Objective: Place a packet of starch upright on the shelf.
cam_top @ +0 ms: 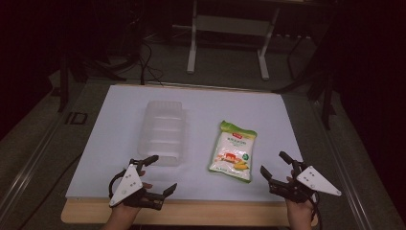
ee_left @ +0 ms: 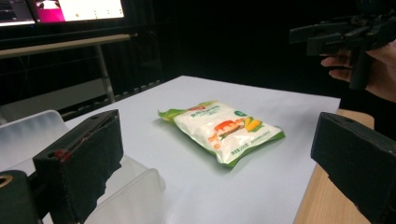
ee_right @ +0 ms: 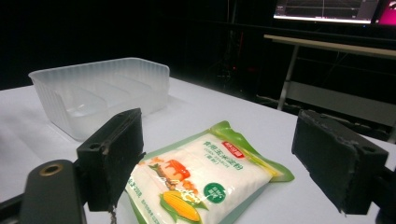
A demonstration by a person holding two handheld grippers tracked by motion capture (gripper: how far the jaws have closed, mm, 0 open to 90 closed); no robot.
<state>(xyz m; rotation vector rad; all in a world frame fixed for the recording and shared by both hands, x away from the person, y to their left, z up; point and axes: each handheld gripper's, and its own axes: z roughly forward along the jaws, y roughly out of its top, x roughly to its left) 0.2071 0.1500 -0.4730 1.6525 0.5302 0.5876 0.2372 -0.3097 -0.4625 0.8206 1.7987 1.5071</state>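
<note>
A white and green snack bag (cam_top: 233,151) with a corn picture lies flat on the white mat, right of centre. To its left stands an empty clear plastic bin (cam_top: 163,132). My left gripper (cam_top: 162,175) hovers open at the near edge, just in front of the bin. My right gripper (cam_top: 274,164) is open just right of the bag's near corner. In the left gripper view the open left gripper (ee_left: 218,127) frames the bag (ee_left: 224,130), with the bin (ee_left: 28,135) at left. In the right gripper view the open right gripper (ee_right: 219,130) frames the bag (ee_right: 201,177), with the bin (ee_right: 98,91) behind.
The white mat (cam_top: 119,158) covers a wooden table whose bare front edge (cam_top: 191,213) runs below both hands. A white metal stand (cam_top: 230,28) and cables sit on the floor beyond the table. The other hand and its gripper (ee_left: 345,32) appear top right in the left gripper view.
</note>
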